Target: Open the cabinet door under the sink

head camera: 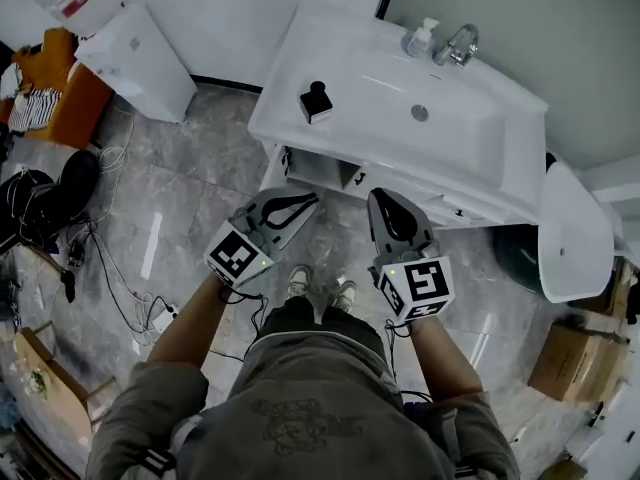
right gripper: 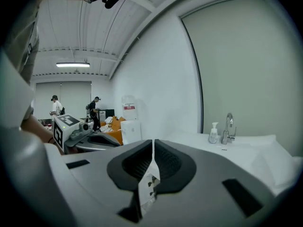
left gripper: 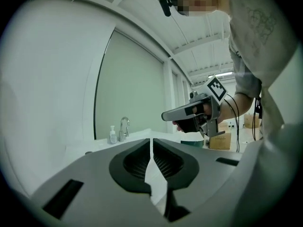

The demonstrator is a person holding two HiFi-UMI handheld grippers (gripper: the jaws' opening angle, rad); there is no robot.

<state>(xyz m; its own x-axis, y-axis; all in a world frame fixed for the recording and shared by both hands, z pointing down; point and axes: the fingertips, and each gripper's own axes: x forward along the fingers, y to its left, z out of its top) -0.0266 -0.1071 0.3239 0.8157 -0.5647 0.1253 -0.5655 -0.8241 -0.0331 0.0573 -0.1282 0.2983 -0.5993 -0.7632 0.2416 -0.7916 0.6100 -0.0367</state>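
Cabinet (head camera: 315, 171) under the sink (head camera: 380, 88) sits below us; we hold left tongs (head camera: 308, 201) and right tongs (head camera: 383, 198) closed, empty, poised to open it.

Grey floor (head camera: 205, 183) with cardboard box (head camera: 570, 363)

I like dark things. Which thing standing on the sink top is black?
The small squat object near the sink top's left end. The pump bottle beside the tap at the back is pale, the tap shiny metal.
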